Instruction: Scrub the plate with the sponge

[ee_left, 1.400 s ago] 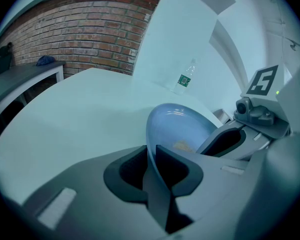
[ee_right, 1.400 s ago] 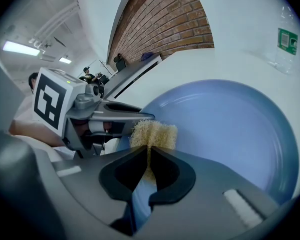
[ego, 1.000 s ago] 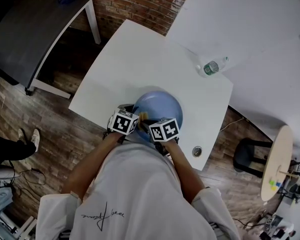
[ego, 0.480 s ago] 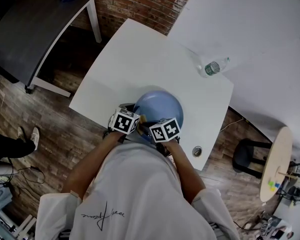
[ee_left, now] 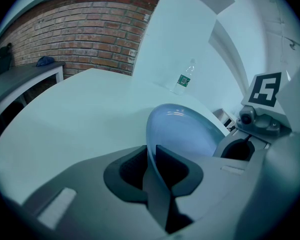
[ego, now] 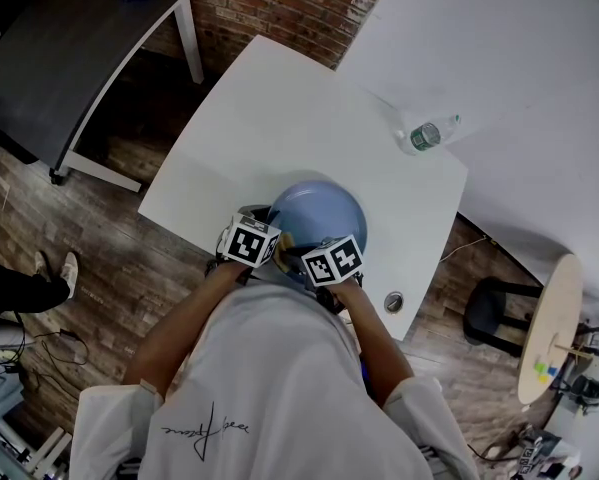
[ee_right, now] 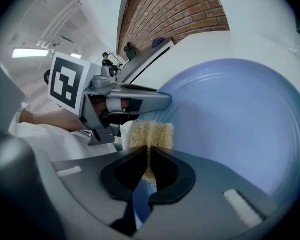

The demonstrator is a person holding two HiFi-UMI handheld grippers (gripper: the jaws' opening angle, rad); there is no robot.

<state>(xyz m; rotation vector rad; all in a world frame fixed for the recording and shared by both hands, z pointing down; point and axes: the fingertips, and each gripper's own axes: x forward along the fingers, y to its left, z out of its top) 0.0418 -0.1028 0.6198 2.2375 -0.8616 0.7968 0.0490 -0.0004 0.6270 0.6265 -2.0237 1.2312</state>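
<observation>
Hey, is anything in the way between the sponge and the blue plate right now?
Nothing visible. The right tongs grip the sponge right at the blue plate, whose face is bare. The left tongs clamp the plate's rim just beside the sponge, so that side looks tight.

A pale blue round plate (ee_left: pixel 186 129) sits between the fingers of the grey left gripper (ee_left: pixel 151 153), a coarse yellow sponge (ee_right: pixel 151 133) between those of the grey right gripper (ee_right: pixel 148 156). Black-and-white square markers pattern each cube (ego: pixel 249 243). Beyond the fingers lie a white tabletop (ego: pixel 279 118) and a red brick wall (ee_left: pixel 79 24).
</observation>
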